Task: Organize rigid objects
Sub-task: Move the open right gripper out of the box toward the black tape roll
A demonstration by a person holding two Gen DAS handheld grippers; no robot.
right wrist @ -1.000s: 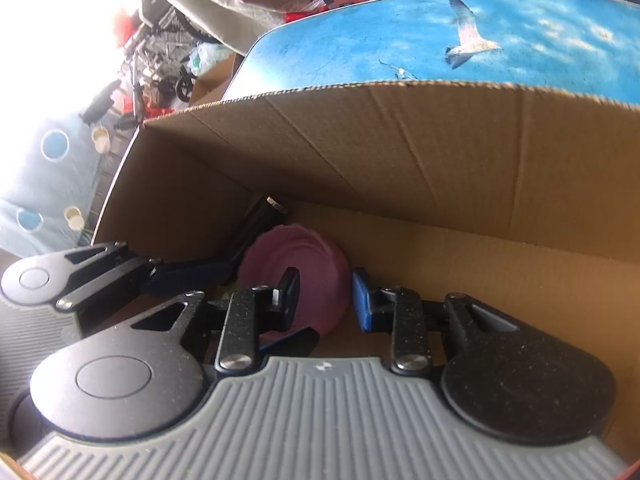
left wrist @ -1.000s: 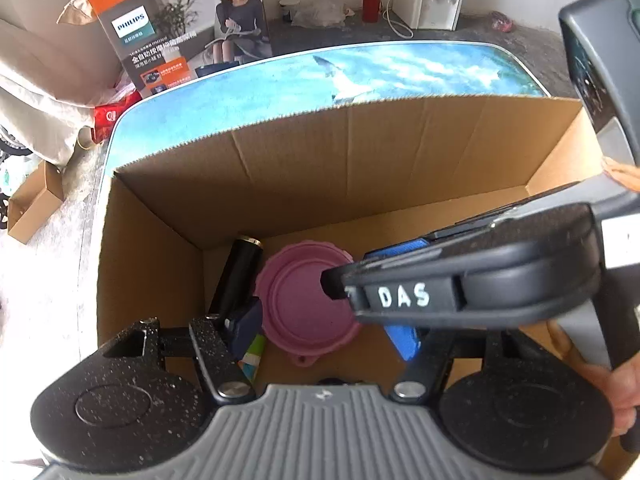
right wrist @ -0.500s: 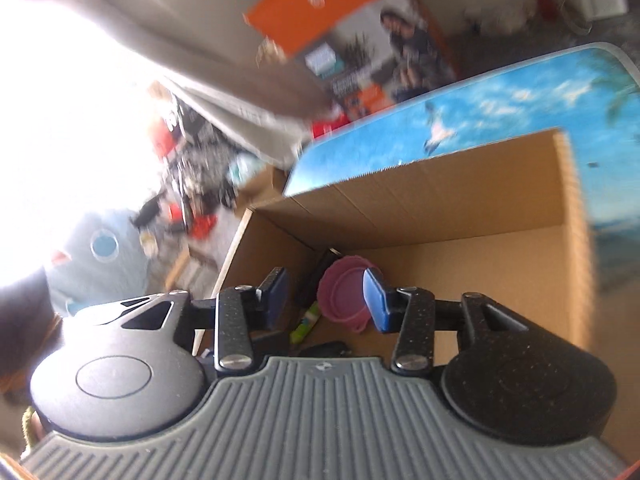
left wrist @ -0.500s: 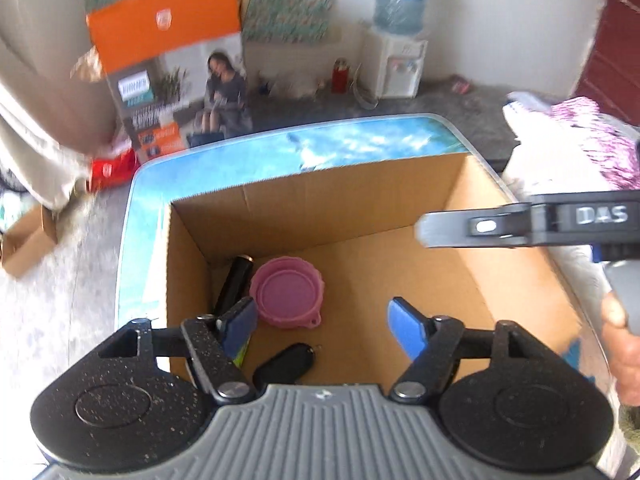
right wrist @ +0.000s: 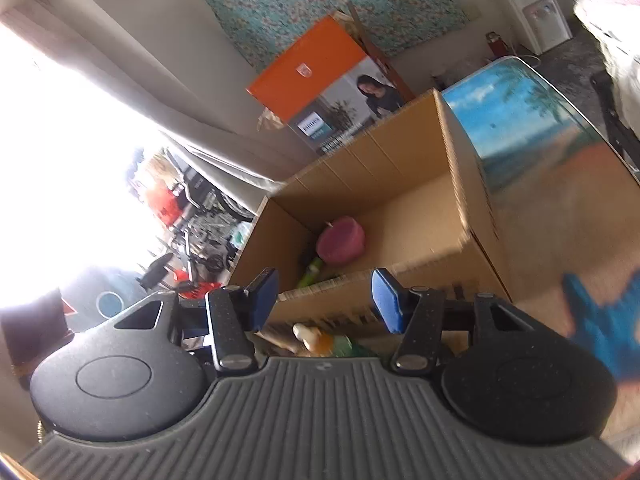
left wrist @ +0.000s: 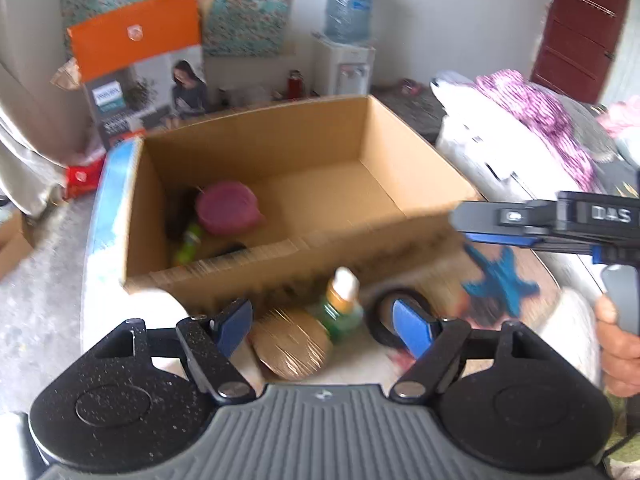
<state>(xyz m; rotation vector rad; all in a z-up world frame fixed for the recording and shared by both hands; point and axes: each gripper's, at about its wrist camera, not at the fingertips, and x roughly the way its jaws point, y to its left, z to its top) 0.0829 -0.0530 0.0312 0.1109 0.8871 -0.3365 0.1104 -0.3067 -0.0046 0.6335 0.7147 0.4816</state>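
An open cardboard box (left wrist: 304,152) stands on the table and also shows in the right wrist view (right wrist: 404,160). Inside at its left lie a pink round lid (left wrist: 227,208), a green item (left wrist: 188,242) and a dark object. In front of the box on the table are a small green bottle with a white cap (left wrist: 339,300), a round brown lid (left wrist: 290,346) and a black ring (left wrist: 390,320). My left gripper (left wrist: 322,326) is open and empty above these. My right gripper (right wrist: 325,294) is open and empty, held high to the right of the box; it also shows in the left wrist view (left wrist: 560,222).
The table (right wrist: 520,120) has a printed beach picture with a blue starfish (left wrist: 500,280). A white object (left wrist: 154,306) sits at the front left. An orange Philips carton (left wrist: 140,72), a water dispenser (left wrist: 346,52) and a bed with bedding (left wrist: 532,120) stand around.
Both grippers pulled back and up out of the box. The items in front of the box have come into view. Both stay open.
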